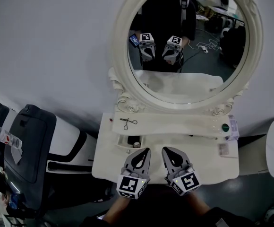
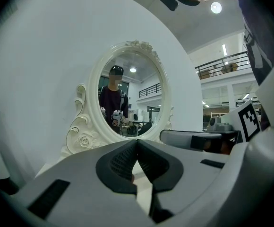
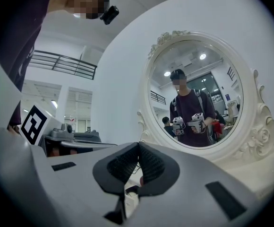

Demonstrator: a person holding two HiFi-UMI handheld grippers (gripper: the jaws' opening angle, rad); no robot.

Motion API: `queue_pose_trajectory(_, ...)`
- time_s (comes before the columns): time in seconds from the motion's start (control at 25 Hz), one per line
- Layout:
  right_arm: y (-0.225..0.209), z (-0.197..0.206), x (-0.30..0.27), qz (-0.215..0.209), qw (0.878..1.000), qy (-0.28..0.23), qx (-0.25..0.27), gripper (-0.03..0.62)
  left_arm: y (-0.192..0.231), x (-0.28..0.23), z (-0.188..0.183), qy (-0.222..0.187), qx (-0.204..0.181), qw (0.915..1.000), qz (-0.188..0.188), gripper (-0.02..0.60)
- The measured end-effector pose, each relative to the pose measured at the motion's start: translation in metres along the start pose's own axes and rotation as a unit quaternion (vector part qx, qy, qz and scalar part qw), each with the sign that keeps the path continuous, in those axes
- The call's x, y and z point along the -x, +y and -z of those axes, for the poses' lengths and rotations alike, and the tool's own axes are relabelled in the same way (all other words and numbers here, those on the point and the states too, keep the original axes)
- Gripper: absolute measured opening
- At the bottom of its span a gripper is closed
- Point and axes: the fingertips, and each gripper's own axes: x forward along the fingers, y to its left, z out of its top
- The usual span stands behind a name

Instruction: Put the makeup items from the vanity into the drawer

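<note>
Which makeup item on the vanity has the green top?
The small round one at the right end of the shelf, next to a pale box. The scissor-like tool at the left is black.

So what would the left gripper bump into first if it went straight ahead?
Probably the mirror frame, near its bottom. The left gripper, jaws shut and empty, points about level at it, though depth is hard to judge.
</note>
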Motion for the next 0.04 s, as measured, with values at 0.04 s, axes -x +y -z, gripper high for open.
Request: queue_pose_trajectory(0.04,-0.0001,0.0002,0.0005,0.0,1.0,0.0,0.0,0.023,-0.0008,-0.0001,0.0005,0.0,0.0,1.0,0.0,0.015)
